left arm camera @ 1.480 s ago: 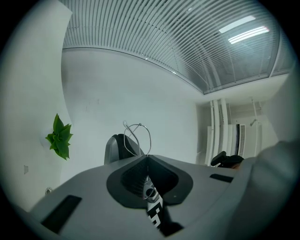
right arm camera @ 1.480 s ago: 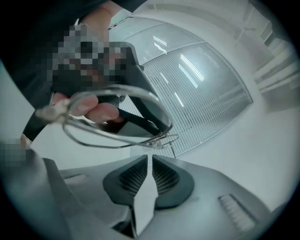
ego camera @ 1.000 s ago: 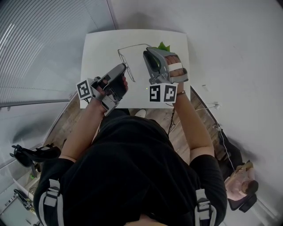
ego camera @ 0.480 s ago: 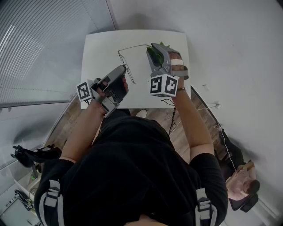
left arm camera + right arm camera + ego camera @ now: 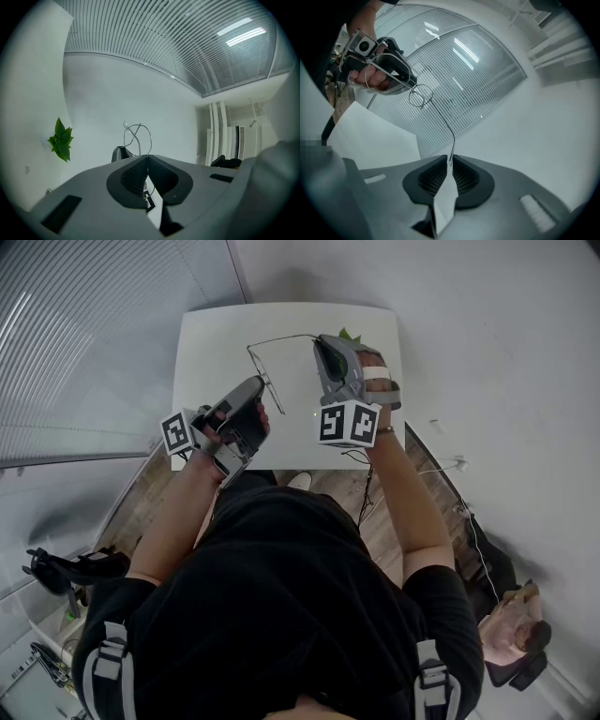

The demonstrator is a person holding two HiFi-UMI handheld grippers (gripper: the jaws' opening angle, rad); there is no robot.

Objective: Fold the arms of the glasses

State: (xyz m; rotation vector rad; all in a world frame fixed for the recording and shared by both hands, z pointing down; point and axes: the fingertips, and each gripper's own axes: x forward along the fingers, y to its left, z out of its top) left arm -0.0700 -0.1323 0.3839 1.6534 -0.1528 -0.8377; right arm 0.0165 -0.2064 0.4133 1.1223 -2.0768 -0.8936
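- Thin dark wire makes up the glasses [image 5: 267, 357]: two round rims and slim, gently curved arms, held in the air over the table between the two grippers
- Matt white and flat, the table [image 5: 206, 343] has rounded corners; a green plant [image 5: 348, 337] with pointed leaves shows at its far edge
- Grey moulded plastic forms both grippers, with black ribbed pads inside the jaws
- The left gripper [image 5: 147, 157] has its jaws pressed together at the tips, pinching the glasses at the rims, which loop up just past them
- The right gripper [image 5: 451, 159] has just been closing; its jaws stand a narrow slit apart, and the end of one long arm [image 5: 440, 117] sits in that slit between the pads
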